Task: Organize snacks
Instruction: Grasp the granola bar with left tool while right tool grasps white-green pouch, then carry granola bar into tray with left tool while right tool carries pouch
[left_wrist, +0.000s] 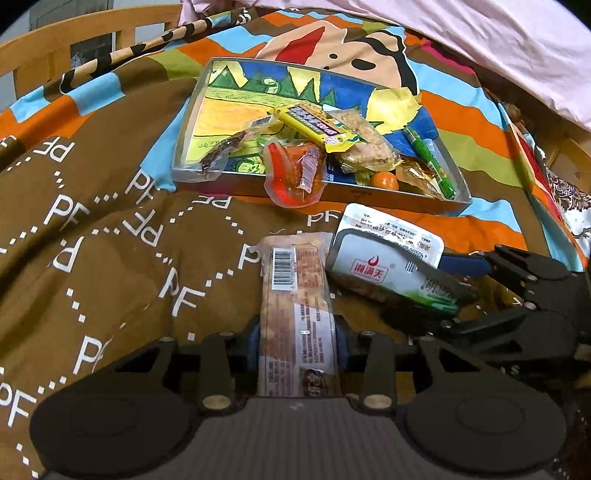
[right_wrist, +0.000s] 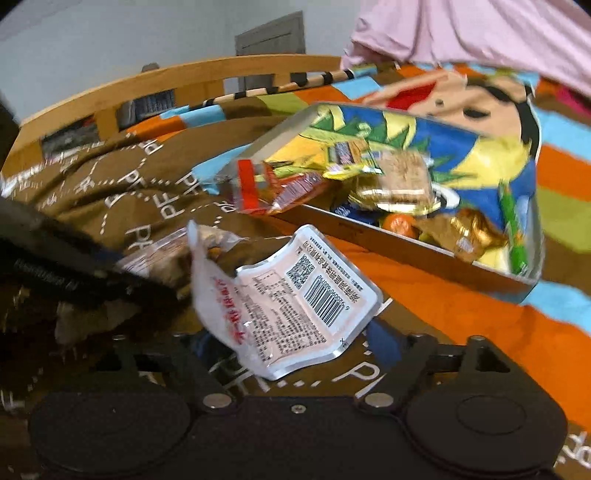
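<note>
We are gripping a long clear-wrapped snack bar (left_wrist: 295, 314) in the left gripper (left_wrist: 299, 341), whose blue pads are pressing on both sides of the wrapper low in the centre of the left wrist view; the bar is showing a white barcode label and blocks of small print too fine for us to read. Just to its right, we are seeing a white and green sealed pouch (left_wrist: 388, 258) with a red flame logo and Chinese characters, lying between the fingers of the right gripper (left_wrist: 448, 291), which is reaching in from the right edge. In the right wrist view the right gripper (right_wrist: 295, 347) is standing wide, and the same pouch (right_wrist: 295, 302) is sitting between its blue pads with its back up, showing a barcode, a QR code and red Chinese lettering; we cannot tell whether the pads are touching it, as this view is blurred. Beyond both grippers, in the upper centre, a shallow metal tray (left_wrist: 369, 194) with a bright cartoon-dinosaur lining is holding a heap of snacks: a yellow bar (left_wrist: 317, 127), a red and clear pouch (left_wrist: 295, 173) hanging over the near rim, a crumbly cake in clear wrap (left_wrist: 364, 142), a green stick pack (left_wrist: 428, 160), a gold-wrapped piece (left_wrist: 417, 173) and a small orange fruit (left_wrist: 385, 181). Everything is resting on a brown blanket (left_wrist: 110, 240) printed with white "PF" letters.
</note>
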